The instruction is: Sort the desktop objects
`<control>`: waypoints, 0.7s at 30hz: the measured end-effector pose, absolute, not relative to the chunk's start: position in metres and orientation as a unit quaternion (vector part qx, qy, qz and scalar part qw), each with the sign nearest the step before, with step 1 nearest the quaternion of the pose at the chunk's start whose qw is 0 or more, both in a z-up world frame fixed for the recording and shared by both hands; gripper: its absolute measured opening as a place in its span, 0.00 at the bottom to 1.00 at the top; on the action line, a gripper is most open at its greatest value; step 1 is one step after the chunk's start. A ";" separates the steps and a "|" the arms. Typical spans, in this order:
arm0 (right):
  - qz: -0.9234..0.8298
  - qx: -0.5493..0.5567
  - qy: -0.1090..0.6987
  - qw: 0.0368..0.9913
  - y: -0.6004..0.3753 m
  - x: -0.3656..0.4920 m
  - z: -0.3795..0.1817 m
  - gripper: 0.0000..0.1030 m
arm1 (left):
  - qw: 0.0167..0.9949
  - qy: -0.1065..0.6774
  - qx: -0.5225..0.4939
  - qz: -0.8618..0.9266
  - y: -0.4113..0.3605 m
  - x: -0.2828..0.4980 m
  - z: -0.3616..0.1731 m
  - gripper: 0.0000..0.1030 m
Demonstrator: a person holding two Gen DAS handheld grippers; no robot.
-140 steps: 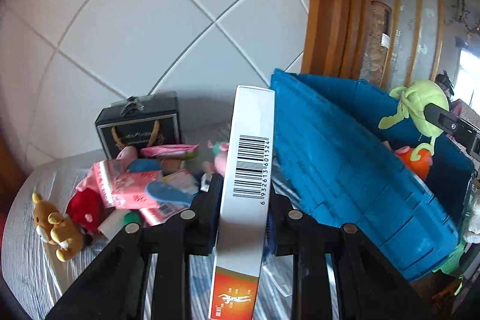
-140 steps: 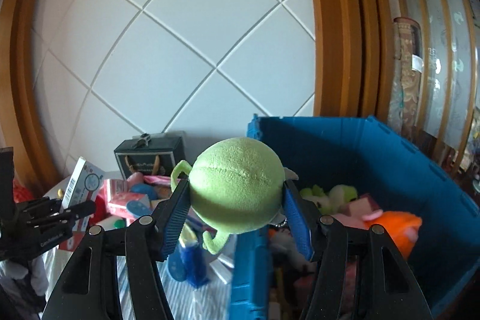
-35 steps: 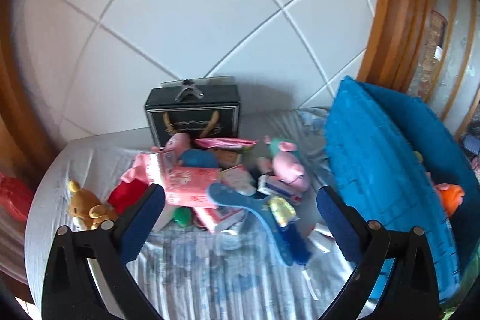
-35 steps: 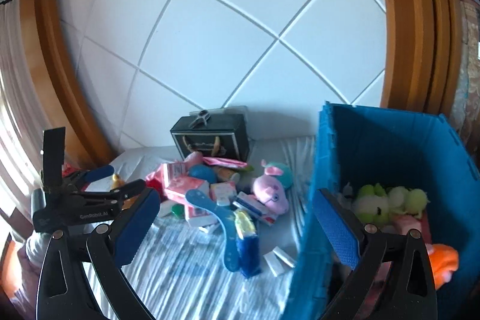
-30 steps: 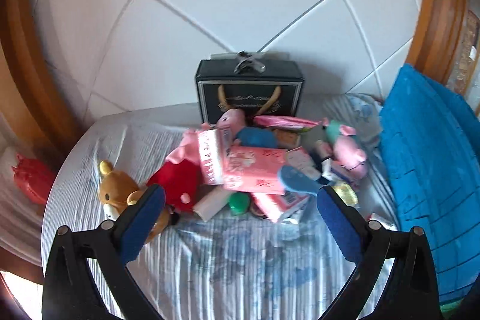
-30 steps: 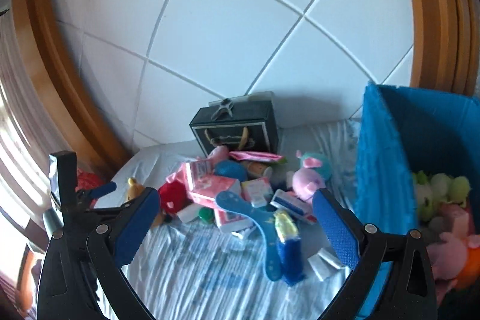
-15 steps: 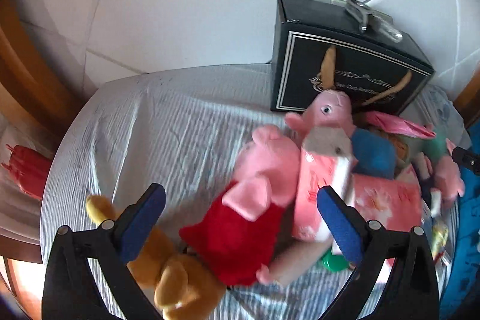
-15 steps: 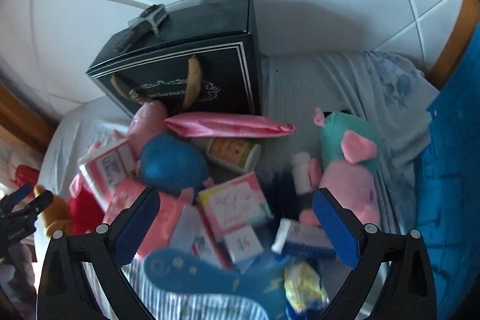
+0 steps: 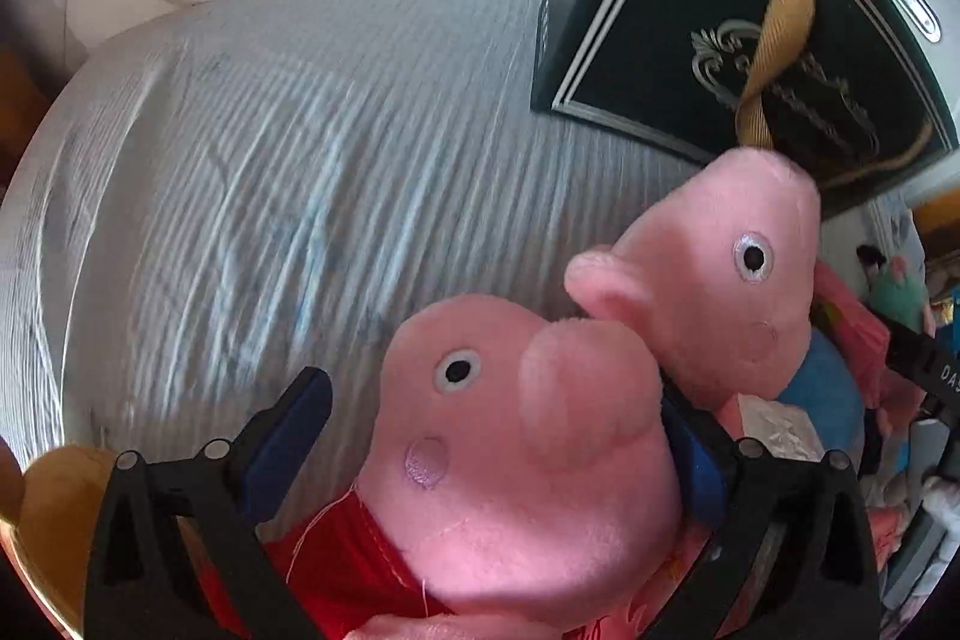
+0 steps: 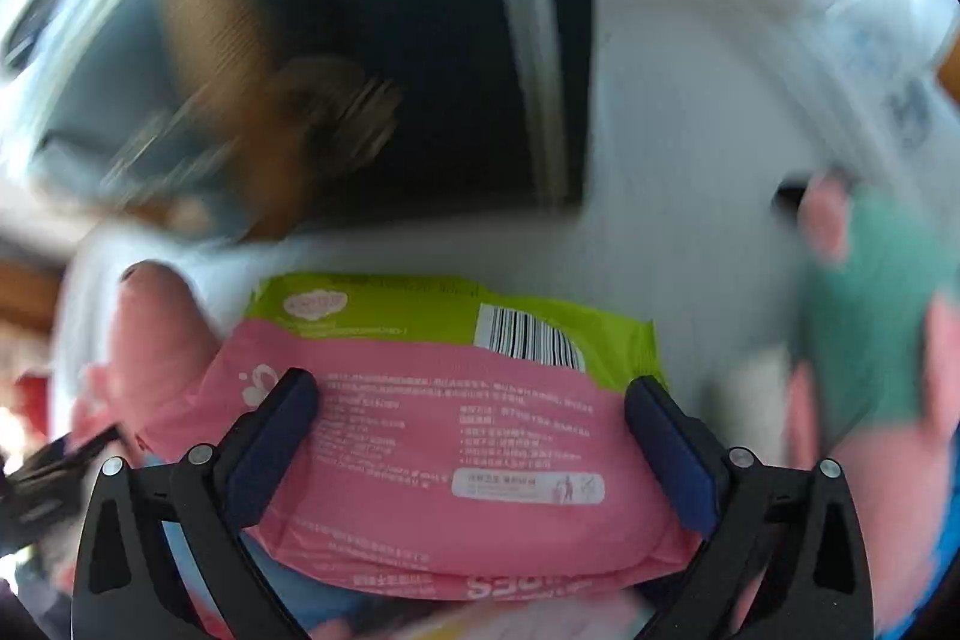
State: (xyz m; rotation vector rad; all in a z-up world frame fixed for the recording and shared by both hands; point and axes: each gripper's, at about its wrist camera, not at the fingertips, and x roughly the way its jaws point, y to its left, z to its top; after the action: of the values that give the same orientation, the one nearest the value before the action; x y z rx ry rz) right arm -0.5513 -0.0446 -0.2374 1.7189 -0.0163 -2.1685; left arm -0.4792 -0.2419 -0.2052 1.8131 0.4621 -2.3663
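Observation:
In the left wrist view my left gripper (image 9: 492, 436) is open around the head of a pink pig plush in a red dress (image 9: 516, 448). The right pad touches the head; the left pad stands apart from it. A second pink pig plush (image 9: 720, 280) leans against the first. In the right wrist view my right gripper (image 10: 471, 436) is open around a pink and green soft pack (image 10: 444, 436), with the pads at its two ends. The view is blurred by motion.
A black gift box with a gold ribbon (image 9: 738, 16) stands at the back on the grey striped cloth (image 9: 270, 172); it also fills the right wrist view (image 10: 360, 40). A brown bear plush (image 9: 54, 508) lies at the left. A teal and pink plush (image 10: 876, 328) lies right of the pack.
Both grippers have dropped down into the pile. The left one has come around the red-dress pig's head, the right one around the pink pack. Earlier both released their items at the blue bin.

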 end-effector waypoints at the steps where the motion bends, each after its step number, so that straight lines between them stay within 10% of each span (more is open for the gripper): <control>1: -0.762 0.615 -0.003 0.202 -0.044 -0.534 -0.236 1.00 | 0.055 0.142 0.603 -0.783 -0.237 -0.461 -0.205 1.00; 11: -0.750 0.595 0.063 0.282 -0.041 -0.362 -0.206 1.00 | 0.056 -0.011 0.558 -0.828 -0.164 -0.283 -0.170 1.00; 21: -0.848 0.445 0.072 0.278 0.033 -0.251 -0.126 1.00 | 0.148 0.003 0.468 -0.871 -0.187 -0.159 -0.089 1.00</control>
State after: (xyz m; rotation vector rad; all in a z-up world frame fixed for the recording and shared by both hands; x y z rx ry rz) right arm -0.2505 0.0329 -0.1256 1.1947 0.1922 -2.2757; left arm -0.1591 -0.1866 -0.0891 1.3466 0.0086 -2.5062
